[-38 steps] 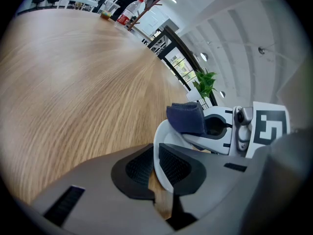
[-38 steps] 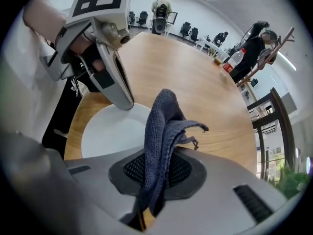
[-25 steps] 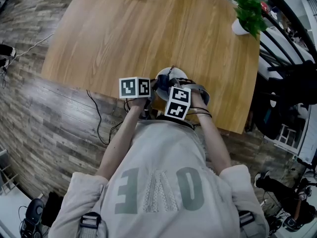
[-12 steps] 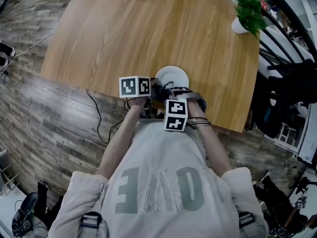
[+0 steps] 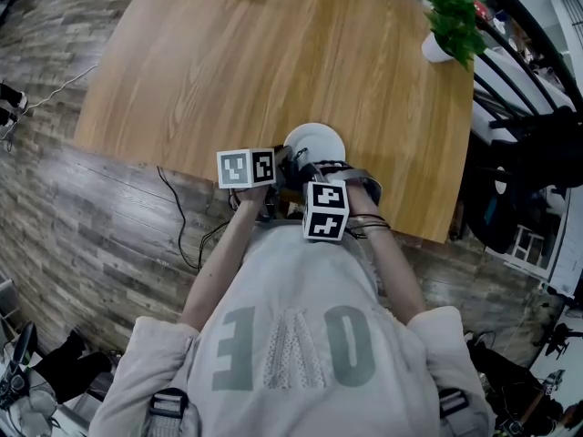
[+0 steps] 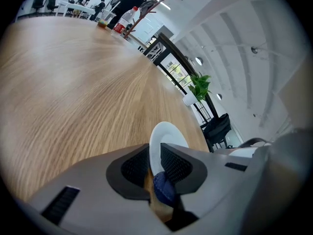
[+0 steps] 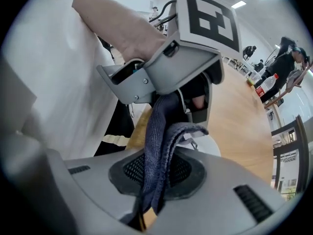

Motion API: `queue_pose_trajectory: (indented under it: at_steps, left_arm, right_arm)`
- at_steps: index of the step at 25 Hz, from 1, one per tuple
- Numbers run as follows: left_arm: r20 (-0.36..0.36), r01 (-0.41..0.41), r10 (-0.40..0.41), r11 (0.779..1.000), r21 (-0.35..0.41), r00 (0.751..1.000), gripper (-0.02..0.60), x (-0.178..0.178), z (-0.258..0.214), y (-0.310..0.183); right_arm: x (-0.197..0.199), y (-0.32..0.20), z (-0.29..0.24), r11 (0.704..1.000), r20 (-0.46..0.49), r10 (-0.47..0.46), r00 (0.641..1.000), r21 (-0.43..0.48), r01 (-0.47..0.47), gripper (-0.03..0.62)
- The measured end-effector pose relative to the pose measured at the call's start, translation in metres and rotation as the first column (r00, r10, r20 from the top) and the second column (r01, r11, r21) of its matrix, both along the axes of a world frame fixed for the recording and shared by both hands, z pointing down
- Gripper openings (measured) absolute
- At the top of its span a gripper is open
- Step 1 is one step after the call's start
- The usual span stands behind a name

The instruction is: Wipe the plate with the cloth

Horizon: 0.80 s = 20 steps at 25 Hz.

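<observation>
A white plate (image 5: pixel 314 142) is near the wooden table's front edge; whether it is lifted off the top cannot be told. In the left gripper view the plate (image 6: pixel 166 140) runs edge-on between my left gripper's (image 6: pixel 154 163) pads. Those jaws have just been opening a little, and the rim still sits in them. My right gripper (image 7: pixel 156 173) is shut on a dark blue cloth (image 7: pixel 164 141), which hangs beside the plate (image 7: pixel 208 146) just below the left gripper (image 7: pixel 186 67). A bit of the cloth (image 6: pixel 164 187) shows by the left jaws.
A potted plant (image 5: pixel 451 24) stands at the table's far right corner. Bottles (image 6: pixel 122 23) stand at the far end. A cable (image 5: pixel 178 217) trails on the floor by the table's (image 5: pixel 228 53) front edge. Chairs and railings crowd the right side.
The right gripper with the cloth has pulled back from over the plate toward the person, uncovering the plate's face. The left gripper has stayed in place on the rim.
</observation>
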<state>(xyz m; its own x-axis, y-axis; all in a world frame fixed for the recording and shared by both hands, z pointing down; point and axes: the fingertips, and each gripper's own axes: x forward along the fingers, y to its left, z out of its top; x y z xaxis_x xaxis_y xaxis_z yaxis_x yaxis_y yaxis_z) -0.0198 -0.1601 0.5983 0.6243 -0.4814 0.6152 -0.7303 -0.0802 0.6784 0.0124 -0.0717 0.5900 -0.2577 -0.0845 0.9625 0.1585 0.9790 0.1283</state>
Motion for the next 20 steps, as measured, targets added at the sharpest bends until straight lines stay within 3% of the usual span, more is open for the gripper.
queue_pose_trajectory:
  at_steps: [6,11,16,18,20]
  left_arm:
    - [-0.061,0.082,-0.081,0.997,0.009,0.995,0.143,-0.011,-0.005,-0.003]
    - [-0.042,0.153,-0.152,0.988,0.025,0.988,0.149,-0.038,-0.009,-0.001]
    - [-0.012,0.149,-0.149,0.989,-0.003,0.989,0.147,-0.051,-0.001,0.005]
    - [-0.002,0.148,-0.148,0.989,-0.018,0.989,0.116,-0.053,0.003,0.008]
    - [0.023,0.158,-0.157,0.987,-0.022,0.987,0.008,-0.056,0.006,0.010]
  right_arm:
    - [0.013,-0.026,-0.008,0.998,-0.012,0.043,0.999,0.043,-0.042,0.057]
    - [0.020,-0.065,-0.013,0.987,-0.003,0.125,0.992,0.104,-0.124,0.057]
    - [0.017,-0.108,-0.013,0.970,0.011,0.196,0.981,0.142,-0.195,0.057]
    - [0.015,-0.118,-0.009,0.966,0.006,0.212,0.977,0.151,-0.210,0.057]
    - [0.015,-0.124,-0.004,0.963,-0.012,0.218,0.976,0.164,-0.213,0.057]
